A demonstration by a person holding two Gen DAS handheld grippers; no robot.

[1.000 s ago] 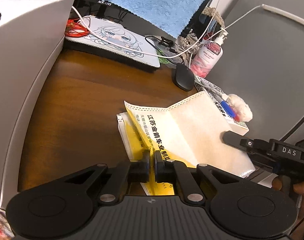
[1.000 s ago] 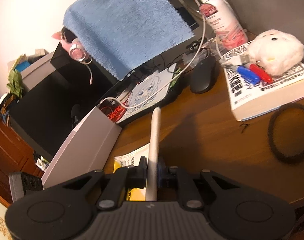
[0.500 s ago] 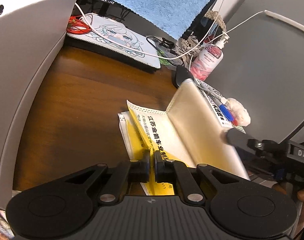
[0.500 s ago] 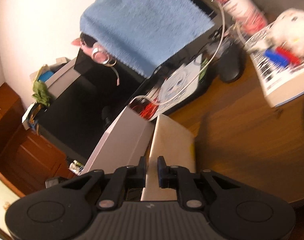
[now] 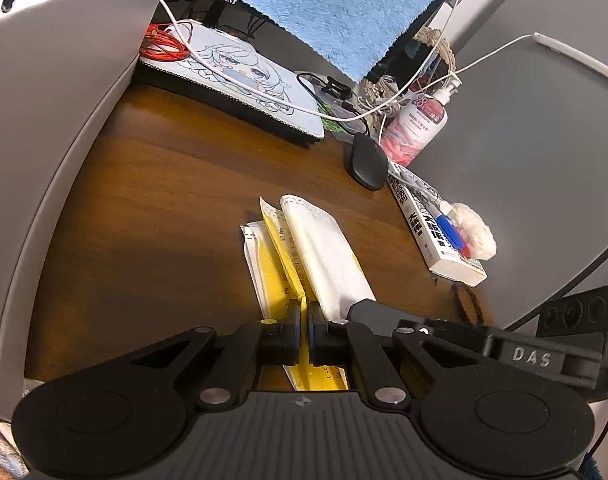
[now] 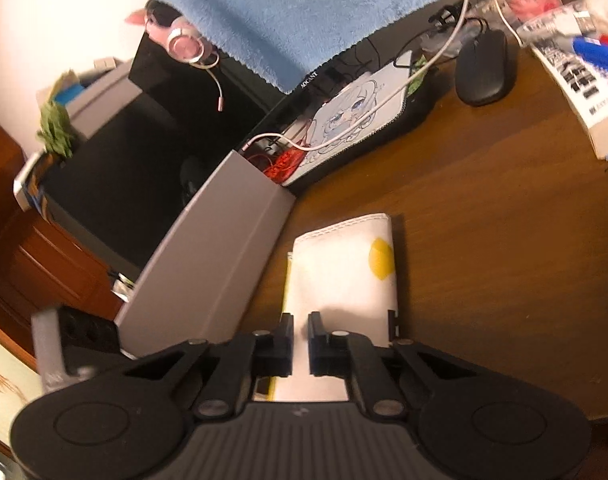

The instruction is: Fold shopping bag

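The shopping bag (image 5: 323, 256) lies on the brown desk as a narrow stack of white and yellow layers with black print. My left gripper (image 5: 304, 320) is shut on its near yellow edge. The white flap (image 6: 343, 276), marked with a yellow dot, lies folded flat over the rest. My right gripper (image 6: 300, 326) is shut on the flap's near end, with white fabric showing in the narrow gap between its fingers. In the left wrist view the right gripper's fingers (image 5: 367, 309) rest on the flap just right of my left gripper.
A black mouse (image 5: 365, 160), a pump bottle (image 5: 417, 128) and a book (image 5: 431, 232) with pens and a plush stand to the right. A black hair tie (image 5: 469, 304) lies near the book. A grey box (image 5: 44, 120) walls the left; a printed mouse pad (image 5: 240, 80) lies behind.
My right gripper has swung the upright white flap over to the left and laid it flat on the bag. The left gripper has kept its hold in place.
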